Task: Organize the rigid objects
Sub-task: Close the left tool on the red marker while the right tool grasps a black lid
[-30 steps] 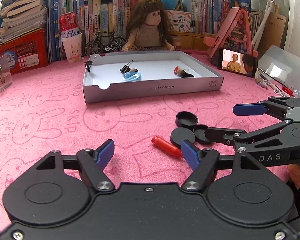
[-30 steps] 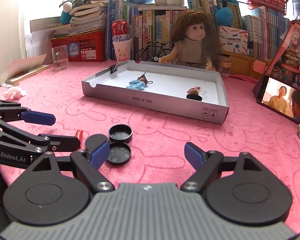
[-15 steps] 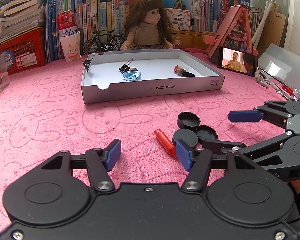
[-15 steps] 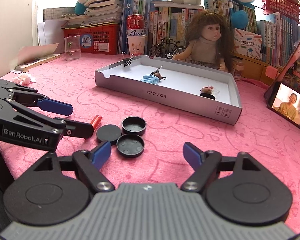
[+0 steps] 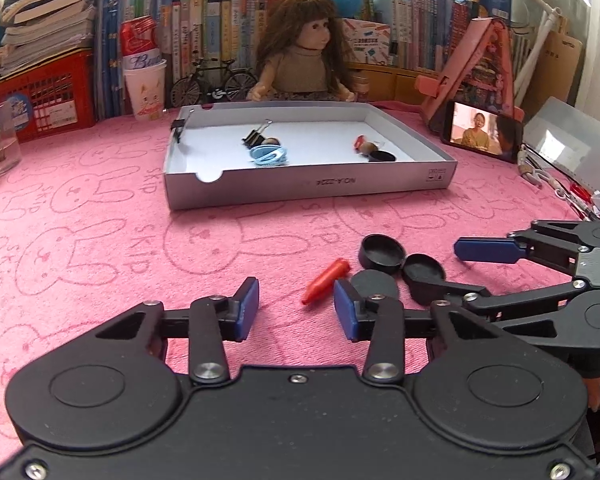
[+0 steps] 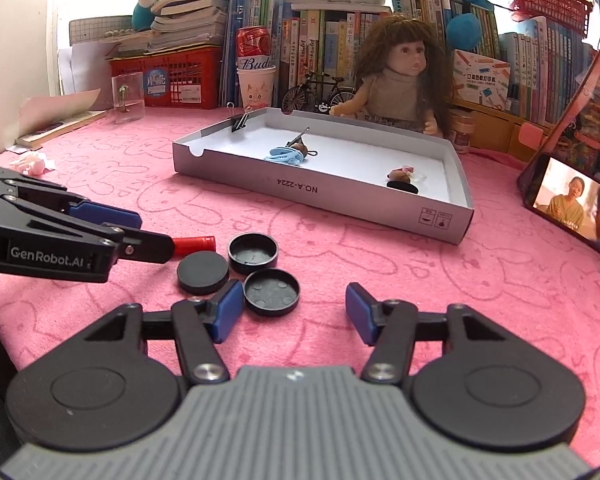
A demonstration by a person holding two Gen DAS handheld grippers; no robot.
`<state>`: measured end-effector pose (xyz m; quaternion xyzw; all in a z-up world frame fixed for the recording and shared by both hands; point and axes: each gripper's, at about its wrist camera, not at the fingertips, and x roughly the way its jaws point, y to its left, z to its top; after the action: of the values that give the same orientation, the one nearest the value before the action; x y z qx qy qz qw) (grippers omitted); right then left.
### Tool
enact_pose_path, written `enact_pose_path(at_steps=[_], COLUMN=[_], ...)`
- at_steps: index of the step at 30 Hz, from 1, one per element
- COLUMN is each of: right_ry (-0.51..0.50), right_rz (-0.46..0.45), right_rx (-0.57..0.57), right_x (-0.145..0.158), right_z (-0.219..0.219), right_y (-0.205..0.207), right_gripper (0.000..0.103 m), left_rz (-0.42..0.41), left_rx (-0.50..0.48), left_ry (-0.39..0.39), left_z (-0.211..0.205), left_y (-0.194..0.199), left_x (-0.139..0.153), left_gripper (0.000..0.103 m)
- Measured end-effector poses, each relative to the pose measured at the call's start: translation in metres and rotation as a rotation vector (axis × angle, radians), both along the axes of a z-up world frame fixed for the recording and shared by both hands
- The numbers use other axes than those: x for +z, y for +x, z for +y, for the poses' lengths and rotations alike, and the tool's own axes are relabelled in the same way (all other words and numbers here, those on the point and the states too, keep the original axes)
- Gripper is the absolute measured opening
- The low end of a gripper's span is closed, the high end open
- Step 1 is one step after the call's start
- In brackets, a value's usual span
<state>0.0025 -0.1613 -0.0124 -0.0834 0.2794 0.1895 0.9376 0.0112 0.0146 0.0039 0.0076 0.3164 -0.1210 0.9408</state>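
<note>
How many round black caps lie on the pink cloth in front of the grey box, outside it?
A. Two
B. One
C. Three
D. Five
C. Three black caps lie grouped on the pink cloth next to a red piece, in front of the grey box; two show a hollow side up, one shows a flat face.

Behind the work area I see a long-haired doll (image 6: pixel 400 76) seated before shelved books (image 6: pixel 324 36), a model bicycle (image 6: pixel 320 92), a red crate (image 6: pixel 172 76), a beer can (image 6: pixel 254 46) in a paper cup (image 6: pixel 256 86), and a phone (image 6: pixel 572 200) playing video.
</note>
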Motion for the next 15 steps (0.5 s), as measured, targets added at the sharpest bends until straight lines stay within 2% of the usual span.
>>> enact_pose_path(at_steps=[11,15], right_ry=[0.015,0.018], right_rz=[-0.005,-0.002], right_rx=[-0.009,-0.002], right_x=[-0.002,-0.002], right_z=[0.001,0.002], right_y=[0.002,0.002], right_gripper=[0.067,0.063], left_rz=[0.006,0.002], left_rx=[-0.047,-0.053], left_ry=[0.035,0.040], left_z=[-0.017,-0.020], left_y=[0.015,0.015], left_x=[-0.003,-0.003], left_gripper=[0.027,0.024])
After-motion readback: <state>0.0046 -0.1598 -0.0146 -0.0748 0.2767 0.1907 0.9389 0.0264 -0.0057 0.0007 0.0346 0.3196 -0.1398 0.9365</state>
